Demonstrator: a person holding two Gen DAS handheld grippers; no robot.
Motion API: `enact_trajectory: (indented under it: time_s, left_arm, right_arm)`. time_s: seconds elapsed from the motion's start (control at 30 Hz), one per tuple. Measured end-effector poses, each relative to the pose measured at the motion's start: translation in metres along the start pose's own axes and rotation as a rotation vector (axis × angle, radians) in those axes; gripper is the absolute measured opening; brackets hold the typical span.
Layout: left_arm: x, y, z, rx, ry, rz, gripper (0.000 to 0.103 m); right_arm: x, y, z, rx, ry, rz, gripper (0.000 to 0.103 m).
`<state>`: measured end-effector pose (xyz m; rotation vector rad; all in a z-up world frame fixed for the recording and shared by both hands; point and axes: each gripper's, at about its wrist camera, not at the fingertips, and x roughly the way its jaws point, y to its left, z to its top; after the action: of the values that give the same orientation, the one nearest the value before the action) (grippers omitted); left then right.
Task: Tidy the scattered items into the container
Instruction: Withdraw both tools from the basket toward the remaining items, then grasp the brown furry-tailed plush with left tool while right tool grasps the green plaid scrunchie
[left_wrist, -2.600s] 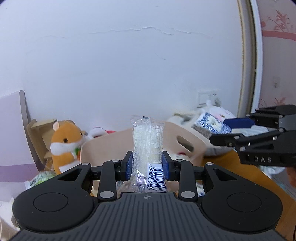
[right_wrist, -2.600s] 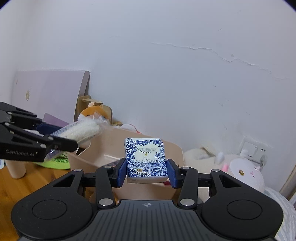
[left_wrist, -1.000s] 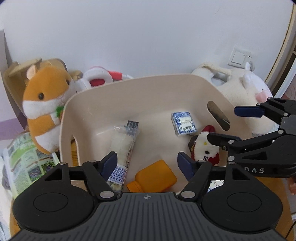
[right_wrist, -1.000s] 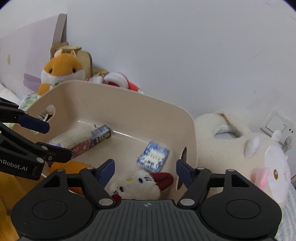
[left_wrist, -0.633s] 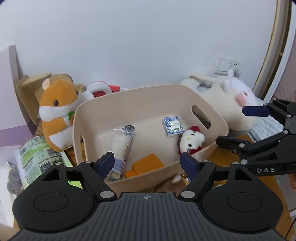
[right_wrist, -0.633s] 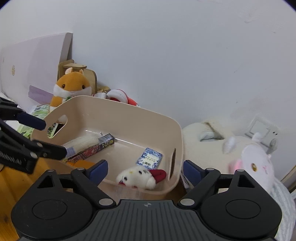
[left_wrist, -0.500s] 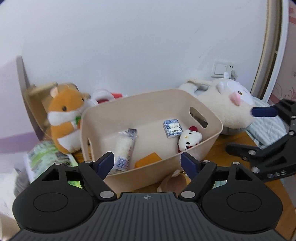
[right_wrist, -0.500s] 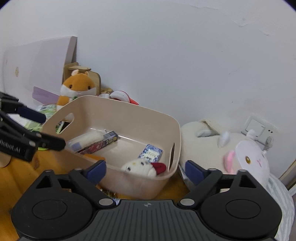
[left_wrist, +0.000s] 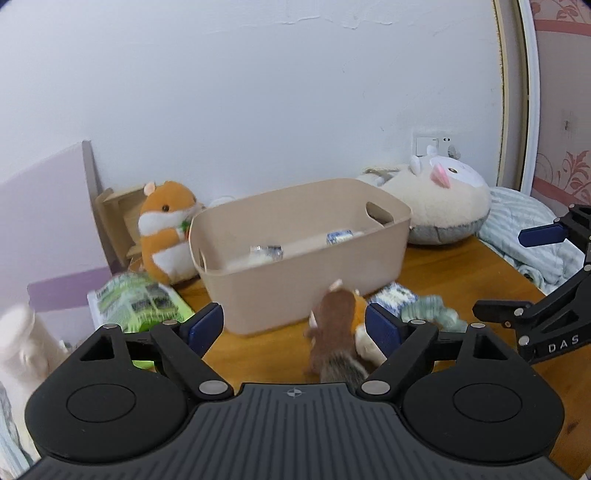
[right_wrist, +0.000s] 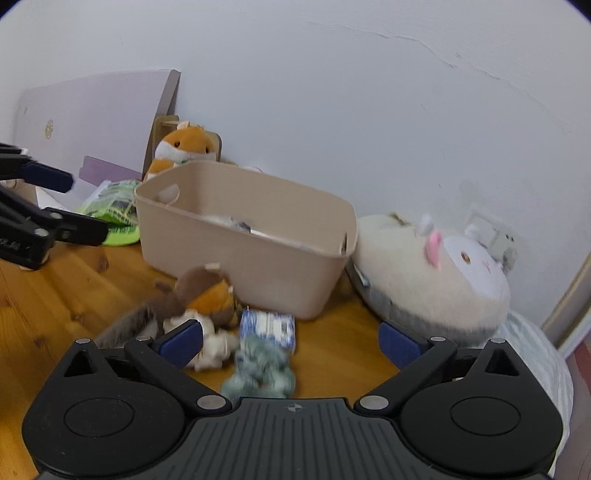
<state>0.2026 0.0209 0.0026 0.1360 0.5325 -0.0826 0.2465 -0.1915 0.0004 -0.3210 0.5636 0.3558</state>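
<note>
Between the spread, empty fingers of the left gripper (left_wrist: 294, 326) a squirrel toy (left_wrist: 338, 334) is seen on the table (left_wrist: 461, 269). Right gripper (right_wrist: 290, 341) likewise released, green plush (right_wrist: 260, 365) and blue pack (right_wrist: 267, 326) between its fingers. Beyond, the bin (right_wrist: 251, 236) holds packets.

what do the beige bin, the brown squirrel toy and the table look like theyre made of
Bin: likely plastic, matte beige, with smooth molded walls and a cut-out handle.
Squirrel toy: plush fabric, with a fuzzy brown pile; blurred here.
Table: wood or wood-look surface, orange-brown with visible grain and a slight sheen.
</note>
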Motion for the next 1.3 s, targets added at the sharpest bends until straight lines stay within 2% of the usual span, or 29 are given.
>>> enact_trajectory:
  time_s: [0.27, 0.47, 0.7, 1.03, 1.3]
  left_arm:
    - [-0.01, -0.015, -0.045, -0.036, 0.01, 0.022, 0.086]
    - [0.008, -0.013, -0.066, -0.118, 0.044, 0.026, 0.086]
    - [0.036, -0.017, -0.082, -0.125, 0.117, 0.017, 0.086]
    - [0.075, -0.019, -0.074, -0.151, 0.138, 0.005, 0.086]
    - [0.106, -0.013, -0.055, -0.138, 0.114, 0.028, 0.086]
  right_arm:
    - [-0.012, 0.005, -0.038, 0.078, 0.02, -0.009, 0.103]
    - [-0.002, 0.011, -0.05, 0.101, 0.043, -0.038, 0.103]
    - [0.025, 0.012, -0.056, 0.135, 0.079, -0.05, 0.103]
    - [0.067, 0.0, -0.057, 0.251, 0.122, -0.02, 0.103]
    - [0.093, -0.003, -0.051, 0.243, 0.14, -0.074, 0.103]
